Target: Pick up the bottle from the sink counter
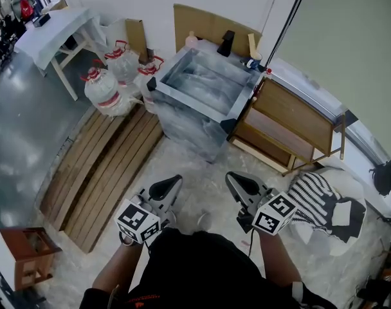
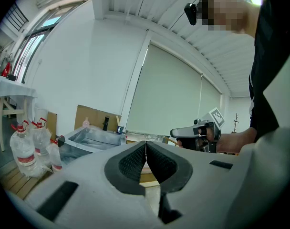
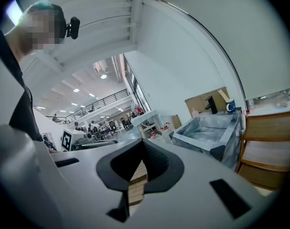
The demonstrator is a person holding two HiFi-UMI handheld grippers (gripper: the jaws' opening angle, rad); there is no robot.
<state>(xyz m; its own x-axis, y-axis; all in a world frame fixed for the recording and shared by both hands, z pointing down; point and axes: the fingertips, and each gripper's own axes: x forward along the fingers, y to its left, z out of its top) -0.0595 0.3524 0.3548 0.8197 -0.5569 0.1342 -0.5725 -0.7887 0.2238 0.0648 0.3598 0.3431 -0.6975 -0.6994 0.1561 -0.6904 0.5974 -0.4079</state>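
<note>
A metal sink (image 1: pixel 202 85) stands by the far wall. On its back counter are a pale pink bottle (image 1: pixel 191 39), a black bottle (image 1: pixel 227 42) and a blue-white cup (image 1: pixel 254 62). The left gripper view shows the same pink bottle (image 2: pixel 86 123) and black bottle (image 2: pixel 106 123) far off. The right gripper view also has that black bottle (image 3: pixel 212 105) in the distance. My left gripper (image 1: pixel 176 180) and right gripper (image 1: pixel 231 176) are held low near my body, well short of the sink. Both are shut and hold nothing: left gripper (image 2: pixel 145 142), right gripper (image 3: pixel 143 141).
Large water jugs (image 1: pixel 102 89) stand left of the sink beside a slatted wooden pallet (image 1: pixel 105 166). A wooden frame (image 1: pixel 292 124) leans at the sink's right, with a striped cloth (image 1: pixel 318 201) below it. A white table (image 1: pixel 54 31) is far left, a small stool (image 1: pixel 25 250) near left.
</note>
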